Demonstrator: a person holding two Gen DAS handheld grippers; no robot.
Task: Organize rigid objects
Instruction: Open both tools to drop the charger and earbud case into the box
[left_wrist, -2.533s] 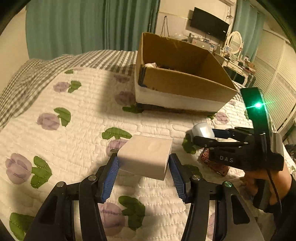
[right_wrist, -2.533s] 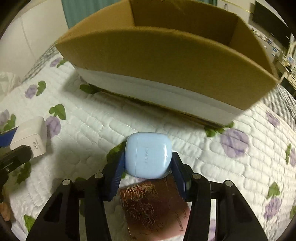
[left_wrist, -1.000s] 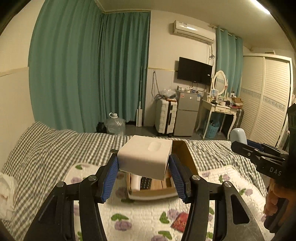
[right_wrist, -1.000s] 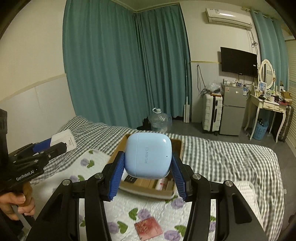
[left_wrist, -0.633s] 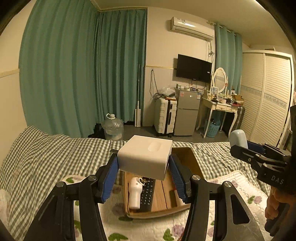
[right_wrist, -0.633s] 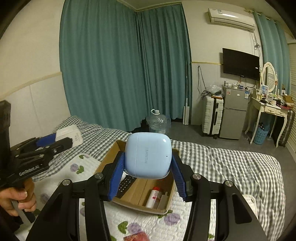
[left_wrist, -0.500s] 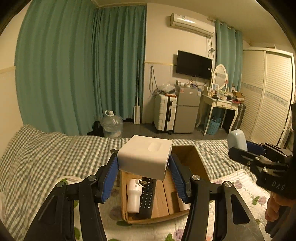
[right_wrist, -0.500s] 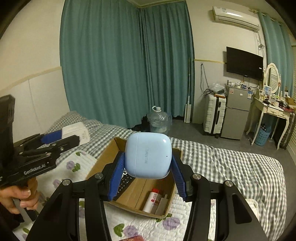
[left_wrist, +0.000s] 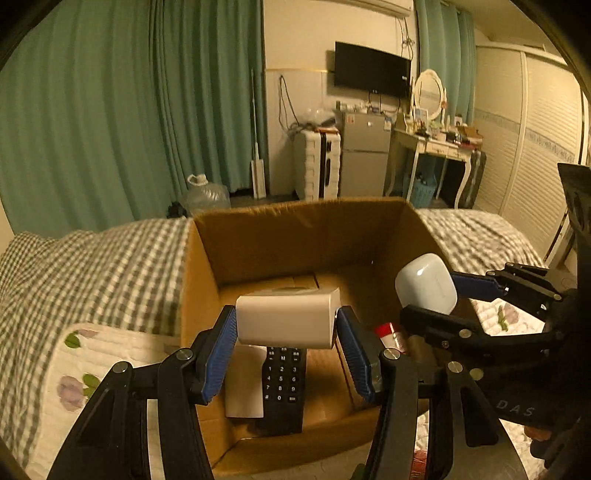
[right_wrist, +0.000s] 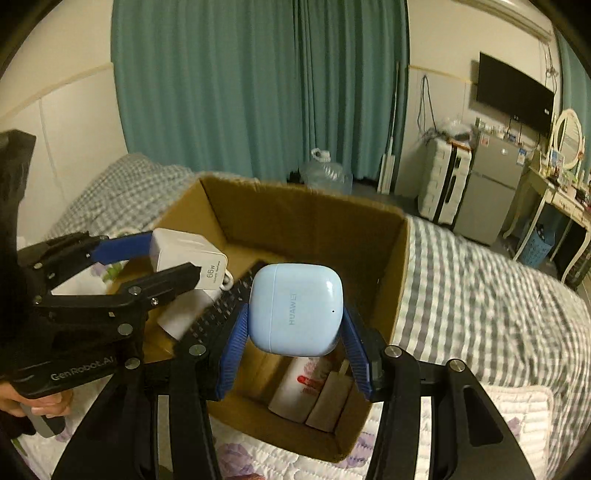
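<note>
My left gripper (left_wrist: 286, 334) is shut on a white charger block (left_wrist: 286, 319), held over the open cardboard box (left_wrist: 295, 225). My right gripper (right_wrist: 293, 332) is shut on a pale blue earbud case (right_wrist: 295, 308), also over the box (right_wrist: 306, 218). In the left wrist view the earbud case (left_wrist: 424, 284) and right gripper (left_wrist: 443, 295) hang at the box's right side. In the right wrist view the charger (right_wrist: 188, 258) and left gripper (right_wrist: 162, 254) hang at the box's left side. Inside the box lie a black remote (left_wrist: 282, 384), a white bottle (left_wrist: 243, 384) and a red-capped bottle (right_wrist: 303, 384).
The box stands on a bed with a floral quilt (left_wrist: 74, 369) and a checked blanket (left_wrist: 92, 266). A hand (right_wrist: 33, 406) holds the left gripper's handle. Beyond the bed are green curtains, a water jug (left_wrist: 203, 195), a suitcase, a small fridge and a dressing table.
Both grippers have come forward and down from well above the bed to just over the box's opening, still holding the charger and the earbud case. The box now fills the views.
</note>
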